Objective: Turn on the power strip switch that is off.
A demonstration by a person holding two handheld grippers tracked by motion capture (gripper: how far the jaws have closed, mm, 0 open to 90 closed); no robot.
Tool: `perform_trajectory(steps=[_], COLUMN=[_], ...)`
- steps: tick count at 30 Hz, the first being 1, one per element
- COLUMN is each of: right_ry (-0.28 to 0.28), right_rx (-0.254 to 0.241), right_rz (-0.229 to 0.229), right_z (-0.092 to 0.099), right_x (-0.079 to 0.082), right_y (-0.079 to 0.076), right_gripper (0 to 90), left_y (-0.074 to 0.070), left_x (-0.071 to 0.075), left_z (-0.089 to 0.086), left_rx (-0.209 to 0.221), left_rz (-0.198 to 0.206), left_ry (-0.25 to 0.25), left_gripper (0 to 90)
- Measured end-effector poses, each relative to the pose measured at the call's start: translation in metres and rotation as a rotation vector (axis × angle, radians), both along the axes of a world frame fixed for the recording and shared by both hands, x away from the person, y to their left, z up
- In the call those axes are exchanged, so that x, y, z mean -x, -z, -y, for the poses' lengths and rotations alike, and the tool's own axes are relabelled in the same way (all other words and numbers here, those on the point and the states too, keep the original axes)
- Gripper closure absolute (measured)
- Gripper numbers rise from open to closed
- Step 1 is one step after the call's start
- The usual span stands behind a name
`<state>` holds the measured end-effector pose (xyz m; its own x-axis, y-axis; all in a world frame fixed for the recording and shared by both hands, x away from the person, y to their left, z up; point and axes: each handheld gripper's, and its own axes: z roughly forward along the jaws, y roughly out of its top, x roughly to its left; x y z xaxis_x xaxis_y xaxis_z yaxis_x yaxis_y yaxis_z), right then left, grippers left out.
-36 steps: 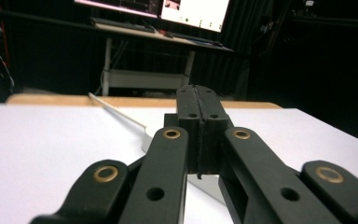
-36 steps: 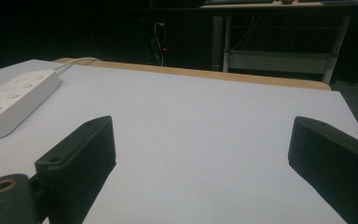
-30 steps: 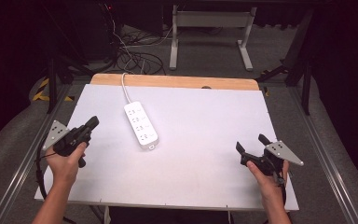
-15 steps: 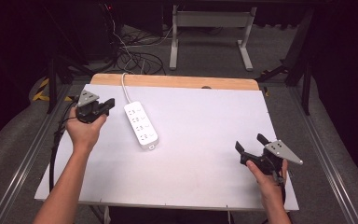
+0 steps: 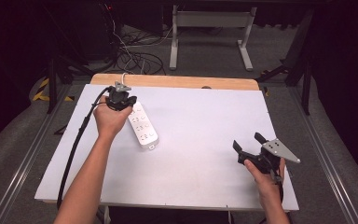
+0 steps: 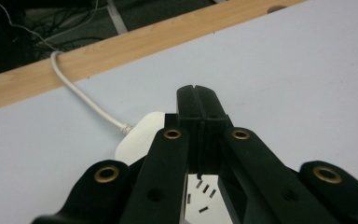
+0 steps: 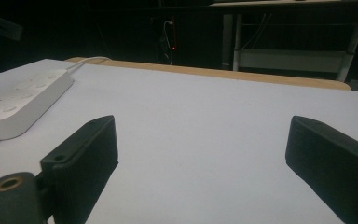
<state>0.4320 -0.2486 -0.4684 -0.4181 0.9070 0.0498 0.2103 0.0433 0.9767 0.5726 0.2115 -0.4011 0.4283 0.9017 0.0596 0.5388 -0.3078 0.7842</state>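
Observation:
A white power strip (image 5: 143, 127) lies on the white tabletop (image 5: 205, 116), left of centre, with its white cable (image 6: 77, 91) running off the far edge. My left gripper (image 5: 121, 99) is shut with nothing between its jaws and hovers over the strip's far end, where the cable enters. In the left gripper view the closed jaws (image 6: 197, 95) sit right above that rounded end (image 6: 142, 133). My right gripper (image 5: 247, 141) rests near the front right of the table, open and empty. In the right gripper view its gap (image 7: 205, 154) faces bare tabletop, with the strip (image 7: 23, 100) off to the left.
A wooden strip (image 5: 177, 81) borders the table's far edge. Beyond it the dark floor holds loose cables (image 5: 130, 56) and a grey desk frame (image 5: 209, 32). The left gripper's black cable (image 5: 74, 149) trails along the forearm.
The left hand has travelled from the table's left side toward the far edge and now sits over the strip's cable end. The right hand and the strip have not moved.

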Motion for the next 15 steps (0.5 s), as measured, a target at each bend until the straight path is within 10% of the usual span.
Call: perform_trajectory(steps=[6,15], right_ry=[-0.006,-0.034], right_rx=[-0.007,-0.008], right_rz=[0.000,0.002], right_z=[-0.001,-0.005], right_x=[0.000,-0.002], right_y=[0.000,-0.001], right_gripper=[10.1,11.5], left_y=[0.022,0.042], left_x=[-0.022,-0.033], left_z=[-0.001,0.006], left_rx=[-0.009,-0.028], left_rz=[-0.096,-0.122], left_ry=[-0.057,-0.064], left_gripper=[90.0,90.0])
